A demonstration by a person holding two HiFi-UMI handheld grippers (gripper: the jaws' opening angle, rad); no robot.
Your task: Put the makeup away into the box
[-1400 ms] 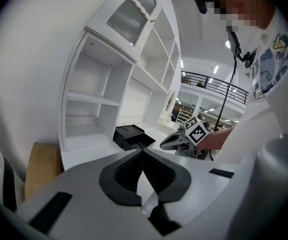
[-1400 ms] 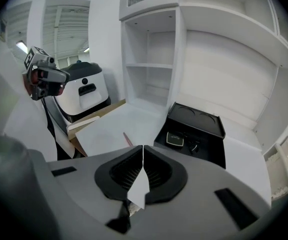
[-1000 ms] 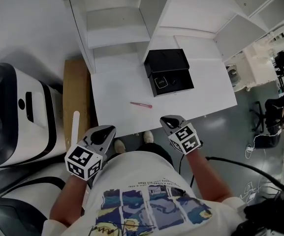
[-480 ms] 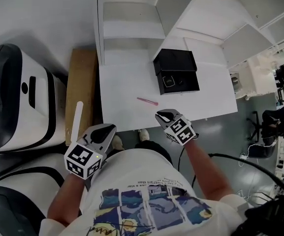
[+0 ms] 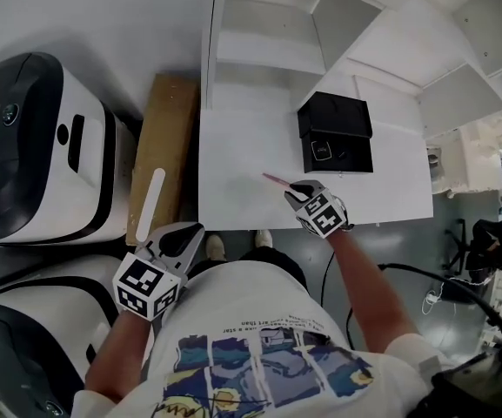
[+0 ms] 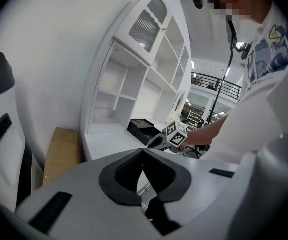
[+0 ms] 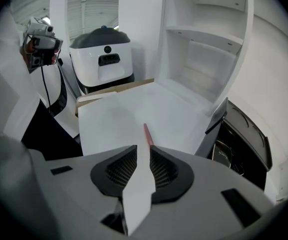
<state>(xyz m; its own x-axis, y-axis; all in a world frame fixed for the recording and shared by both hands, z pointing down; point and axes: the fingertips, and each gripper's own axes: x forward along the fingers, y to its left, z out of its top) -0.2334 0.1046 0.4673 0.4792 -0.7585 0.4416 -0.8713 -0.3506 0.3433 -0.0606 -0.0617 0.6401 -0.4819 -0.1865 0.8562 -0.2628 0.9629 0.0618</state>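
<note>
So, the pink makeup pencil (image 5: 276,180) is lying flat on the white table (image 5: 233,200), not in the black box (image 5: 336,133). The box is sitting open further back on the same table, off to the pencil's right in the head view and not touching it. I'm holding my right claw (image 5: 292,188) tipped down right at the near end of the pencil. In the right gripper view the pencil (image 7: 146,133) is lining up with the slit between the jaws and poking out just past the tips. Those jaws have just been opening and are standing a little apart, with nothing between the pads and only bare table showing through the gap. My left claw (image 5: 188,231) is hanging off the table's near edge, close to my shirt, and in the left gripper view its jaws are meeting at the tips with nothing in them. Behind the table a white shelf unit (image 5: 268,33) is standing, a brown board (image 5: 168,138) is lying along the table's left side, and a white-and-black machine (image 5: 33,146) is sitting beyond that.
</note>
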